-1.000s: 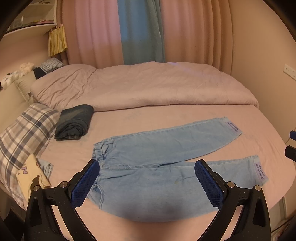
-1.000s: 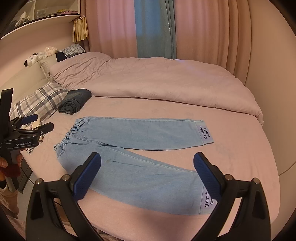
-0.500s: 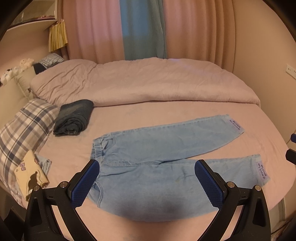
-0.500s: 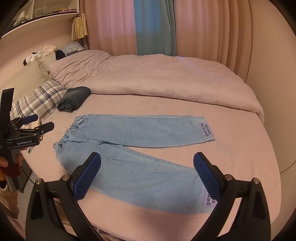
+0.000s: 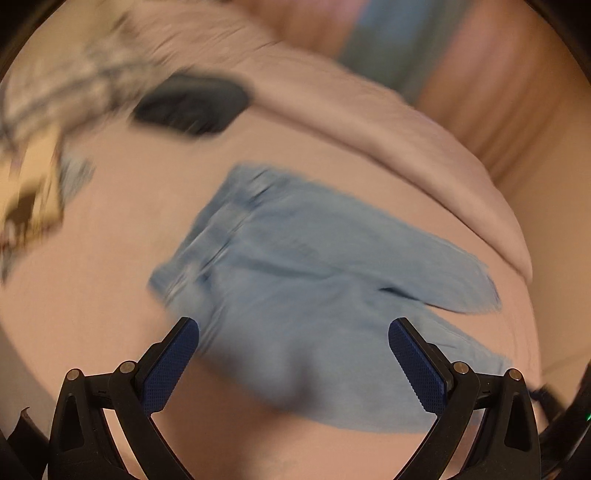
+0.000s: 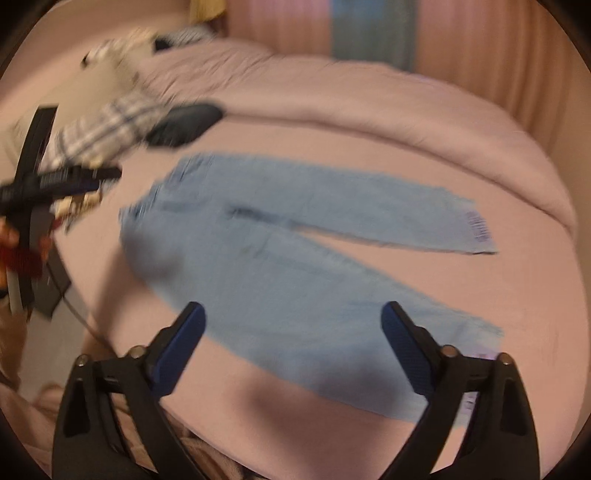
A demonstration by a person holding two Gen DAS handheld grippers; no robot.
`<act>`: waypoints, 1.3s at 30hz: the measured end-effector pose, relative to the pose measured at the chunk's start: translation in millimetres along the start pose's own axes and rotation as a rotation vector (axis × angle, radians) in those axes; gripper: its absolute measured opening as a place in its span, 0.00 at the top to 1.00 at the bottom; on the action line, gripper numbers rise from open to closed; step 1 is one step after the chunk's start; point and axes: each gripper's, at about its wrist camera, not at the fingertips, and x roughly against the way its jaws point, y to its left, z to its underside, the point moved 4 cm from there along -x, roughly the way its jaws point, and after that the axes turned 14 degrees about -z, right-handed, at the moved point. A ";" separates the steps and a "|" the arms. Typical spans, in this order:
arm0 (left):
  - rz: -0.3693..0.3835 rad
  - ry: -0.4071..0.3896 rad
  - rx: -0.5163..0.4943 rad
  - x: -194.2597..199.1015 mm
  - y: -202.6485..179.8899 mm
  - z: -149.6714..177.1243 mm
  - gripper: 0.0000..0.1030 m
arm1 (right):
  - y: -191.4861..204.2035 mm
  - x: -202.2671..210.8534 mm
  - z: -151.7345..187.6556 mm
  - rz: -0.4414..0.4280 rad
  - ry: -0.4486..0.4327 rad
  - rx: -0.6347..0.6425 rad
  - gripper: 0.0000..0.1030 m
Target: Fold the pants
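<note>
Light blue jeans (image 5: 295, 280) lie flat on the pink bed sheet (image 5: 110, 258), waistband to the left, both legs spread to the right. They also show in the right wrist view (image 6: 288, 251). My left gripper (image 5: 293, 363) is open and empty, above the jeans' near edge by the seat. My right gripper (image 6: 291, 347) is open and empty, above the near leg. The left gripper also shows at the left of the right wrist view (image 6: 74, 177). Both views are motion-blurred.
A folded dark garment (image 5: 192, 103) lies beyond the waistband, also in the right wrist view (image 6: 184, 123). A plaid pillow (image 6: 107, 125) and a printed cloth (image 5: 29, 199) lie at the left. A rumpled pink duvet (image 6: 351, 96) covers the far half of the bed. Curtains (image 6: 369, 33) hang behind.
Both grippers have moved down and closer to the jeans, tilting toward the bed. The left one swung right toward the waist end. Both stay open. The jeans have not moved.
</note>
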 end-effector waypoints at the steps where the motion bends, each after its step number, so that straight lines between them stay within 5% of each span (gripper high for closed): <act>1: 0.019 0.024 0.059 -10.0 15.6 5.2 0.00 | 5.5 -16.2 2.7 -0.032 0.025 0.026 0.19; 5: 0.006 0.081 0.170 -33.5 45.8 15.3 0.00 | 35.5 -67.6 7.3 -0.167 0.099 0.157 0.26; 9: 0.032 0.099 0.188 -50.5 47.3 17.1 0.03 | 69.2 -109.3 13.8 -0.216 0.178 0.326 0.45; 12: 0.023 0.132 0.179 -71.3 44.4 16.1 0.37 | 80.9 -140.5 16.9 -0.174 0.249 0.417 0.67; 13: 0.013 0.148 0.181 -81.9 46.8 14.2 0.59 | 80.4 -146.6 18.0 -0.149 0.268 0.437 0.79; 14: 0.007 0.155 0.186 -87.3 49.1 15.0 0.70 | 79.8 -152.9 17.4 -0.116 0.277 0.458 0.83; 18: 0.081 0.108 0.231 -76.8 57.6 17.1 0.84 | 82.3 -146.0 5.8 -0.128 0.253 0.433 0.91; 22: 0.040 0.093 0.192 -76.9 59.9 20.6 0.84 | 88.5 -130.4 0.6 -0.176 0.212 0.441 0.91; 24: -0.012 0.134 0.158 -87.4 61.5 23.7 0.71 | 86.3 -140.3 10.5 -0.194 0.247 0.403 0.89; 26: -0.071 0.124 0.126 -76.5 65.8 21.6 0.39 | 76.9 -152.2 15.3 -0.193 0.293 0.346 0.81; 27: -0.114 0.113 0.100 -68.7 68.2 20.3 0.31 | 74.1 -150.0 12.8 -0.196 0.277 0.318 0.73; 31: -0.249 -0.064 -0.021 -25.5 74.0 6.0 0.26 | 55.1 -94.7 6.9 -0.266 0.152 0.220 0.57; 33: -0.235 -0.119 -0.085 -19.6 61.8 -1.8 0.26 | 24.8 -72.2 6.2 -0.183 0.095 0.166 0.52; 35: -0.206 -0.136 -0.150 -27.3 42.3 -7.0 0.25 | -26.9 -62.2 11.0 -0.011 0.092 0.049 0.53; 39: -0.181 -0.099 -0.278 -69.5 3.3 -8.4 0.25 | -128.9 -47.2 43.2 0.250 0.122 -0.169 0.54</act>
